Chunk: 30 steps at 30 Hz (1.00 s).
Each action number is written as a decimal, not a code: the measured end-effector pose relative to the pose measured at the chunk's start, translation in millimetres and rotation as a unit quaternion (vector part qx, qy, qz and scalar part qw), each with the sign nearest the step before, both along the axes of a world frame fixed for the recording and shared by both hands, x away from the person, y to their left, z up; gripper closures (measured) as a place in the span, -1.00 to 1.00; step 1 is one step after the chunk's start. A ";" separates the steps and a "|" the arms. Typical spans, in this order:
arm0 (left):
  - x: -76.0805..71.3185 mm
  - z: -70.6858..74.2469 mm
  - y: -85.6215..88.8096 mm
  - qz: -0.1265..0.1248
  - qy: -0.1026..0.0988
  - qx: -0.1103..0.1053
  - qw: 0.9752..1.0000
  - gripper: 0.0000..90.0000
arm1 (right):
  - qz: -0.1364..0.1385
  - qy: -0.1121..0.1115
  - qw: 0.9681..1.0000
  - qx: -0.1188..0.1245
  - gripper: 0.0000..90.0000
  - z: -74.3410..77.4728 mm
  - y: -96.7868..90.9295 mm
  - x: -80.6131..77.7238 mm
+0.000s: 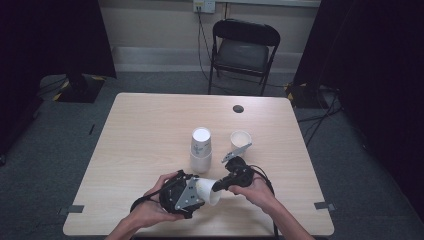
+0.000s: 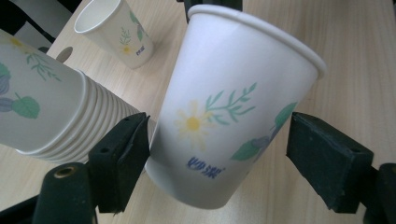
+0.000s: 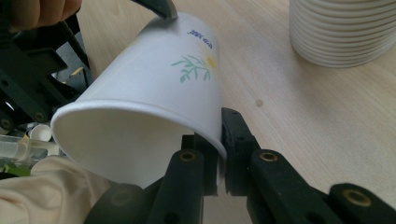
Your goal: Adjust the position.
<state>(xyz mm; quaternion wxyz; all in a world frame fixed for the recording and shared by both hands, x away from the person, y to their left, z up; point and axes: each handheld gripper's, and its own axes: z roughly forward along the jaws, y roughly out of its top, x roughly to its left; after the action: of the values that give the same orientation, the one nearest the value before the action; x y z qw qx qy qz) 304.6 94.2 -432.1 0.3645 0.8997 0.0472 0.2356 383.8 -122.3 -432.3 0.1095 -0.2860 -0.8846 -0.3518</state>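
Observation:
A white paper cup (image 1: 208, 190) with a flower print lies tilted on its side near the table's front edge, between both grippers. My right gripper (image 1: 218, 186) is shut on its rim (image 3: 212, 140), with one jaw inside the cup and one outside. My left gripper (image 1: 202, 193) is open around the cup's base end. In the left gripper view the cup (image 2: 233, 93) sits between the jaws, close against the left one, with a small gap at the right one. A stack of upside-down cups (image 1: 201, 147) stands just behind. One upright cup (image 1: 240, 140) stands to the stack's right.
The light wooden table (image 1: 150, 130) has a round cable hole (image 1: 238, 108) near its far edge. A black folding chair (image 1: 242, 50) stands beyond the table. Dark curtains hang at both sides. Both of the person's hands rest at the table's front edge.

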 end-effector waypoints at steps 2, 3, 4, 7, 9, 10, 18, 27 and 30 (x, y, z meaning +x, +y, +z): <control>1.3 0.7 -1.0 -0.006 -0.001 0.012 1.000 -0.55 | -0.004 0.003 1.000 0.002 0.91 0.2 0.9 0.3; 1.4 0.6 -2.1 -0.007 0.000 0.011 1.000 -0.55 | -0.004 0.003 1.000 0.002 0.91 0.1 1.6 0.6; 1.2 0.3 -2.8 -0.007 0.002 0.011 1.000 -0.54 | -0.006 0.003 1.000 0.003 0.91 0.0 2.6 1.0; 0.1 -1.1 -7.2 -0.008 0.000 0.009 1.000 -0.54 | -0.009 0.013 1.000 0.010 0.92 0.1 5.7 1.6; -0.1 -1.7 -10.3 -0.004 -0.001 0.012 1.000 -0.53 | -0.007 0.019 1.000 0.013 0.92 0.2 8.6 2.3; -0.4 -2.7 -11.4 0.000 0.000 0.008 1.000 -0.54 | -0.009 0.018 1.000 0.012 0.92 0.4 10.3 2.7; 5.5 -0.5 -10.5 0.000 0.007 0.007 1.000 -0.51 | -0.035 0.041 0.998 0.014 0.93 0.5 16.2 7.5; 6.0 -1.0 -11.0 0.000 0.004 0.005 1.000 -0.50 | -0.039 0.059 0.997 0.013 0.94 -3.1 24.4 9.8; 6.0 -1.1 -11.9 -0.001 0.004 0.005 1.000 -0.50 | -0.038 0.061 0.997 0.008 0.94 -3.1 25.5 10.1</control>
<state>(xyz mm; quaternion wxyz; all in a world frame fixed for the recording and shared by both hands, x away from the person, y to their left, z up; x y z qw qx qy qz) 310.6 82.4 -433.2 0.3603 0.9023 0.0465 0.2320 393.9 -96.9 -435.5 0.1520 -0.3395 -0.8617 -0.3451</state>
